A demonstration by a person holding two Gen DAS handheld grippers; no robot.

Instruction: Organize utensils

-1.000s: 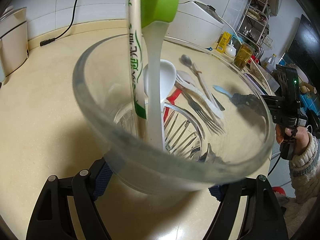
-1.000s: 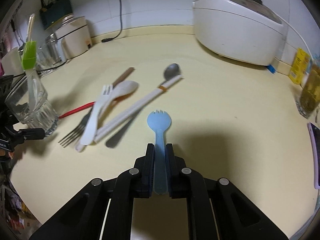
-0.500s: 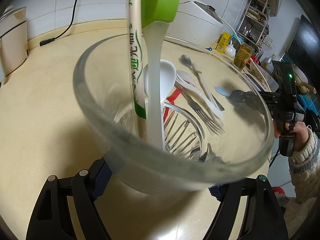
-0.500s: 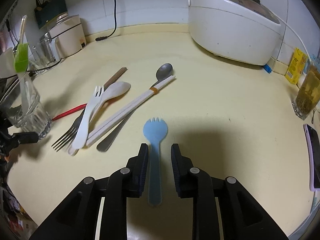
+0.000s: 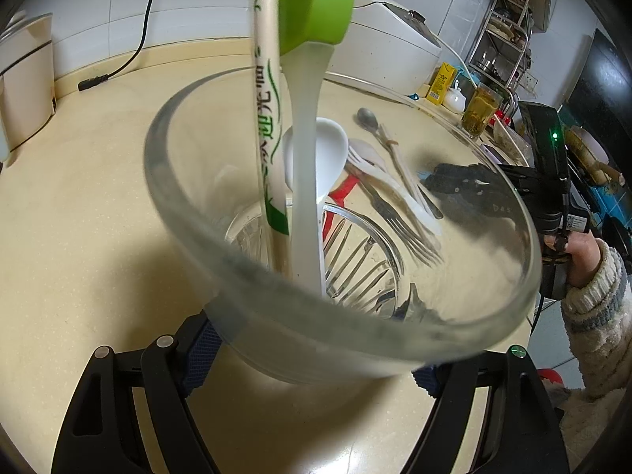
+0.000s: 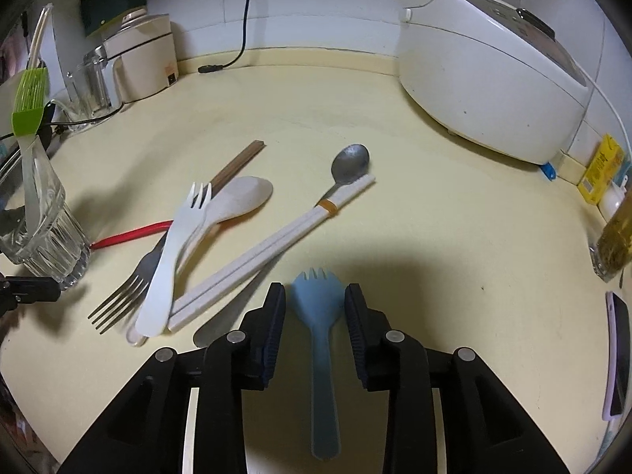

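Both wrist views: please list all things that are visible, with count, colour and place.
glass: 1, clear, counter's left, held in the left claw
brush: 1, green head, in the glass
chopsticks: 1 white banded pair, counter middle
wooden chopsticks: 1 brown pair, behind pile
plastic fork: 1, white, atop pile
metal fork: 1, silver, under it
metal spoon: 1, grey
spork: 1, blue, lying between right claw's opening jaws, untouched
rice cooker: 1, white, back right
left claw: black
right claw: black
hand: 1, knit sleeve
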